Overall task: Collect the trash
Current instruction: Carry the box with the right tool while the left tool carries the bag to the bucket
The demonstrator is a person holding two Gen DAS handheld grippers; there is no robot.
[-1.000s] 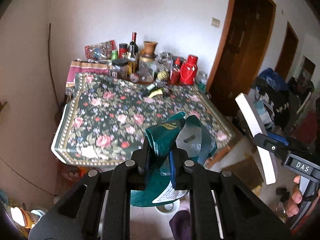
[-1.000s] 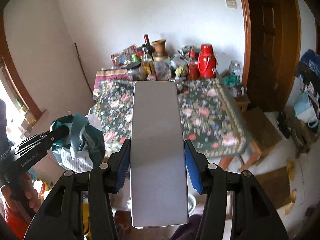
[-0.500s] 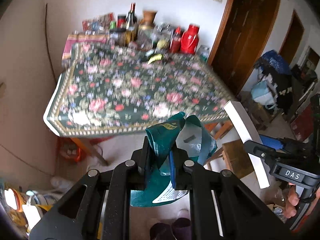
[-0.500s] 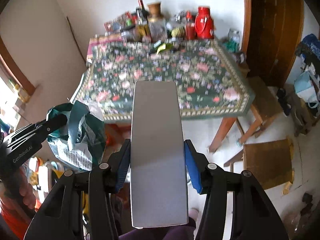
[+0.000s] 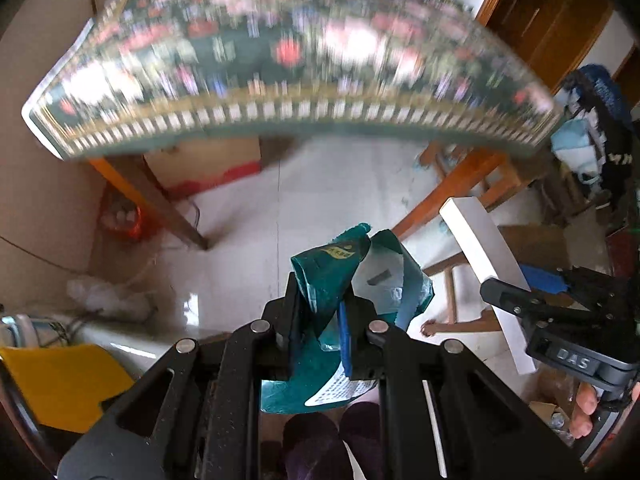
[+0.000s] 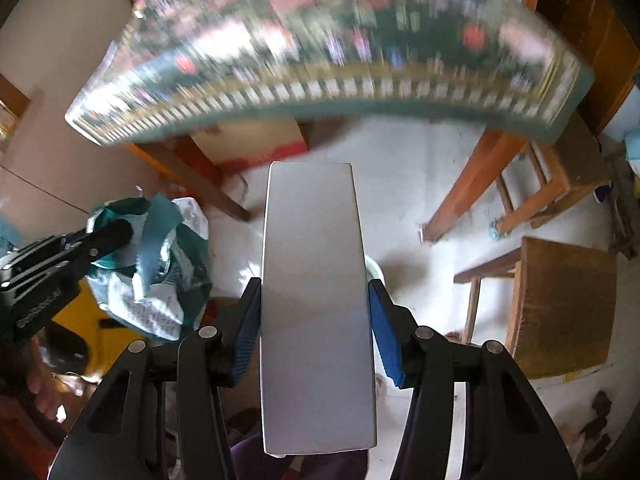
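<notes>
One floral-clothed table [image 5: 280, 80] over white floor [image 5: 320, 208].

Both grippers now sit far lower and pitch steeply down versus a second ago. Left wrist view: the floral tablecloth [image 5: 280, 60], earlier seen from above, slides to the frame top and blurs; white floor tiles [image 5: 320, 208], table legs [image 5: 152, 204] and a cardboard box [image 5: 204, 164] under the table appear. Right wrist view: a wooden stool [image 6: 560, 300] comes in close.
</notes>
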